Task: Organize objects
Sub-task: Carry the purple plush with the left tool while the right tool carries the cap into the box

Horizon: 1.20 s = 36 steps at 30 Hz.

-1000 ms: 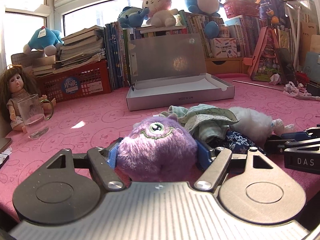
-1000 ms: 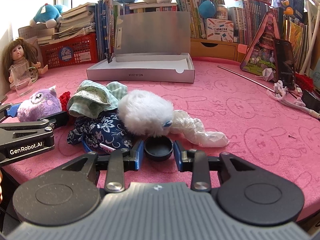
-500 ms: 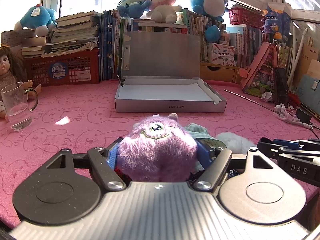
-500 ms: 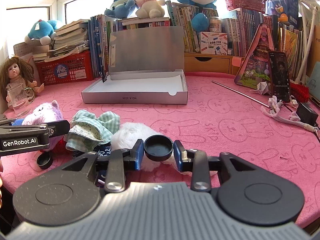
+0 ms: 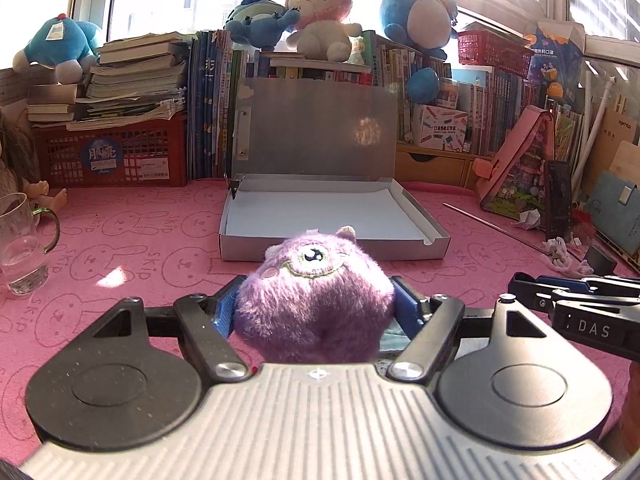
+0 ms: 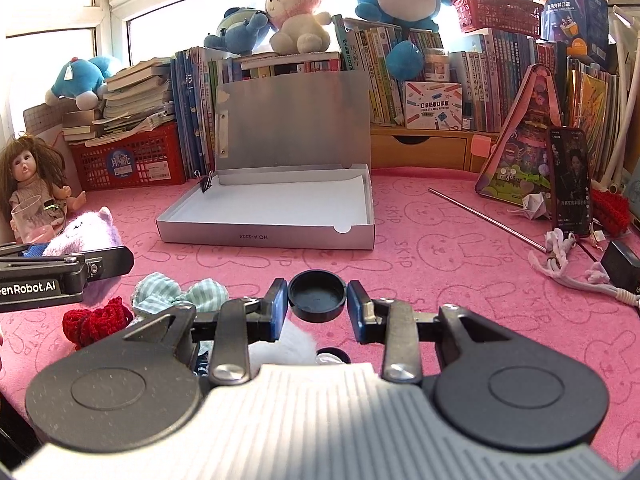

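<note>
My left gripper (image 5: 316,304) is shut on a purple one-eyed plush monster (image 5: 314,300) and holds it above the pink mat, in front of the open silver box (image 5: 332,246). My right gripper (image 6: 317,304) is shut on a small round black lid (image 6: 317,295), held above the mat facing the same silver box (image 6: 264,236). The left gripper's side and the purple plush (image 6: 86,234) show at the left of the right wrist view. The box is open, its lid upright, its white floor bare.
A pile of green checked cloth (image 6: 180,300), a red knit piece (image 6: 94,320) and a white fluffy item (image 6: 296,344) lies under the right gripper. A glass mug (image 5: 20,252) and a doll (image 6: 30,184) stand left. Books, crates and plush toys line the back. Cables and a phone (image 6: 570,180) lie right.
Both grippers have risen and moved forward toward the silver box, carrying the purple plush and the black lid. The cloth pile now lies below and behind them.
</note>
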Motion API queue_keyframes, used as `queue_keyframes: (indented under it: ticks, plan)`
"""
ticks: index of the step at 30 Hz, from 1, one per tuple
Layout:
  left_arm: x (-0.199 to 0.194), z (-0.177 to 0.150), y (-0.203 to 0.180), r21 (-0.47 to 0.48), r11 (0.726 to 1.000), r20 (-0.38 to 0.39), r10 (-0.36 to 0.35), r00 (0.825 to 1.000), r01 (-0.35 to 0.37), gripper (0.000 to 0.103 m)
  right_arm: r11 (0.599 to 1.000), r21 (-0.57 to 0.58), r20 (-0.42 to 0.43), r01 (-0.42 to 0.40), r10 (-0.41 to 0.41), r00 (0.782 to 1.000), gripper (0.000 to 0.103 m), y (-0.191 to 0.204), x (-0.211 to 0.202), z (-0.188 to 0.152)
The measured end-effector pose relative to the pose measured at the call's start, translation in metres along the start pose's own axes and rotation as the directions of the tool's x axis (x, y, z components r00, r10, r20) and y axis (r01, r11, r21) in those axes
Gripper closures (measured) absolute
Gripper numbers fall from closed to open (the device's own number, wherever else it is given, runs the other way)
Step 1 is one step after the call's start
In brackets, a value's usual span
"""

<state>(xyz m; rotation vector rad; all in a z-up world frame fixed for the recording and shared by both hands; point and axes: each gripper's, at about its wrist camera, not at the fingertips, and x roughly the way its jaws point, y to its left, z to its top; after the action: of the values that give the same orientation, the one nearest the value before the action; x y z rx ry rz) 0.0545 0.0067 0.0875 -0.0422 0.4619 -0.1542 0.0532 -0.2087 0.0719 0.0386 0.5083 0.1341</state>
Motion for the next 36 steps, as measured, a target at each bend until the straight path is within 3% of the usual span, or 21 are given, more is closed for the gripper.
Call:
queue_keyframes:
  ticks: [7,19,26,36]
  plan:
    - [0.015,0.022,0.002,-0.001,0.999,0.002,-0.045,0.999,0.045,0.024,0.999,0.030,-0.027,-0.024,0.025,0.999,0.066,-0.013,0.015,0.022]
    - [0.068,0.061,0.024,-0.062,0.997,-0.013,-0.055,0.998,0.054,0.024,0.996,0.084,-0.068,-0.026,0.032,0.997,0.066,-0.041,0.060,0.060]
    - [0.114,0.076,0.034,-0.063,0.997,-0.050,-0.046,0.998,0.043,0.024,0.995,0.099,-0.103,-0.009,0.019,0.995,0.066,-0.050,0.098,0.072]
    - [0.202,0.102,0.047,-0.057,0.998,-0.133,-0.036,0.991,0.029,0.024,0.978,0.200,-0.195,-0.053,0.092,0.977,0.066,-0.067,0.176,0.104]
